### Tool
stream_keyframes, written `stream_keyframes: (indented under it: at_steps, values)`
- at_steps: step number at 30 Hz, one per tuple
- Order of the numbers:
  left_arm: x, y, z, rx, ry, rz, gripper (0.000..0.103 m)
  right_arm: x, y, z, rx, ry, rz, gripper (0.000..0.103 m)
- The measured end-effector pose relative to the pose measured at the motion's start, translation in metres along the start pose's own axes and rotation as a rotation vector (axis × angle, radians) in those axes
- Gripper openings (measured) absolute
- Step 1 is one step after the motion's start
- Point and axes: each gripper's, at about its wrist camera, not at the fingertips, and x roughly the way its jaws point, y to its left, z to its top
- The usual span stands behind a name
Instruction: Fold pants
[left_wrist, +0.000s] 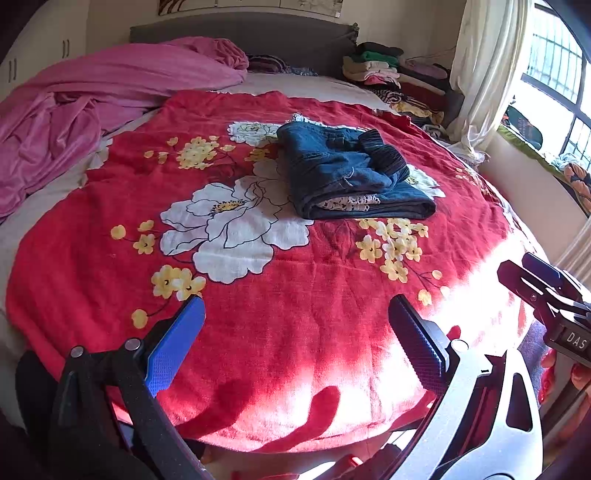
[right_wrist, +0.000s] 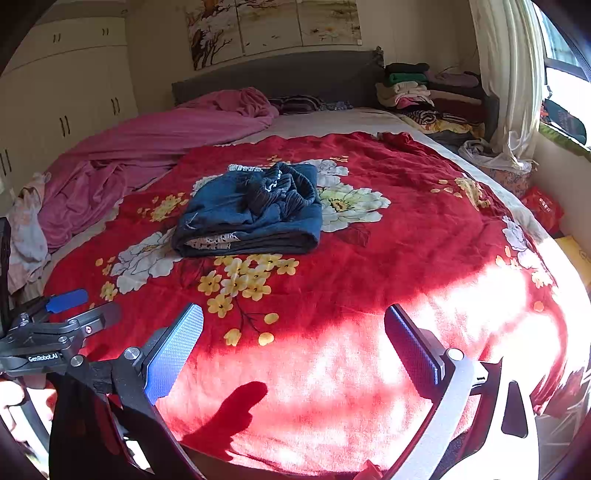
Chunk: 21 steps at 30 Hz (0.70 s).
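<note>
**Folded pants on the red blanket, both grippers apart from them**

Left wrist view shows the pants (left_wrist: 351, 173) folded into a thick blue denim bundle, lying on the red blanket (left_wrist: 295, 325) toward its far middle, a little right of centre. A strip of white lace (left_wrist: 351, 202) peeks out of the near folded edge, and a dark ribbed waistband (left_wrist: 384, 151) sits bunched on top at the right. In the right wrist view the pants (right_wrist: 251, 214) lie left of centre, partly over a white printed flower.

The left gripper (left_wrist: 295, 339) hangs over the near edge of the blanket, well apart from the pants, its blue-padded jaws spread wide with nothing between them. The right gripper (right_wrist: 293, 347) is likewise at the near edge, jaws wide and holding nothing. Each gripper shows at the edge of the other's view.

Strong sunlight washes out the near right part of the blanket. A pink sheet (left_wrist: 92, 107) is heaped at the far left. Folded clothes (left_wrist: 391, 74) are stacked at the far right by the grey headboard (right_wrist: 280, 74), beside a pale curtain (right_wrist: 513, 74) and the window.
</note>
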Motion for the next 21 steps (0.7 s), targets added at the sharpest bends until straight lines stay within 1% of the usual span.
stream_keyframes:
  at_steps: [21]
  values:
    - [-0.0016,-0.0011,-0.0009,-0.006,0.004,0.004,0.093,-0.0027,0.0015,0.0024,-0.003,-0.005,-0.003,0.098]
